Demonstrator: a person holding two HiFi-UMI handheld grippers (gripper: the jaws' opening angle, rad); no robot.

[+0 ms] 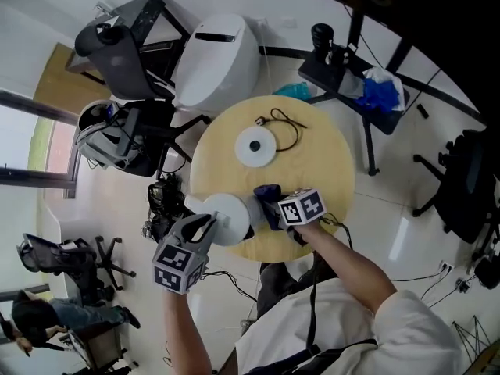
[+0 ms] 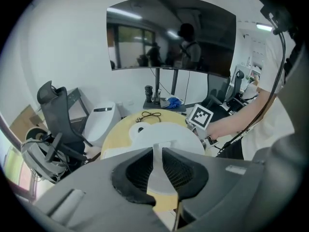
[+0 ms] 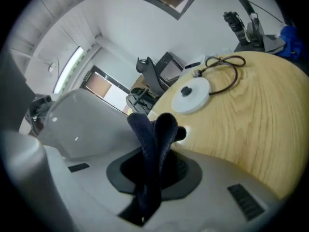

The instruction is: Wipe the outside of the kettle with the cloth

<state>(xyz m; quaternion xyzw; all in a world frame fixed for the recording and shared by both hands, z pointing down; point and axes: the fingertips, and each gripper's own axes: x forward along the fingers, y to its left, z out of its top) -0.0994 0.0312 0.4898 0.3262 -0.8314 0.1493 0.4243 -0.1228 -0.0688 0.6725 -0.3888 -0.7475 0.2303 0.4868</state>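
A white kettle (image 1: 228, 219) sits tipped at the near left edge of the round wooden table (image 1: 320, 155). My left gripper (image 1: 209, 221) is shut on the kettle's thin white handle (image 2: 157, 161), with the kettle body (image 2: 166, 133) just beyond the jaws. My right gripper (image 1: 277, 209) is shut on a dark blue cloth (image 1: 268, 200), which is against the kettle's right side. In the right gripper view the cloth (image 3: 152, 134) sticks up folded from the jaws and the kettle wall (image 3: 82, 124) fills the left.
The kettle's round white base (image 1: 255, 145) and its black cord (image 1: 285, 123) lie at mid table. A white appliance (image 1: 217, 57) and black office chairs (image 1: 125, 131) stand beyond the table's left edge. A stand with a blue bag (image 1: 383, 92) is at the far right.
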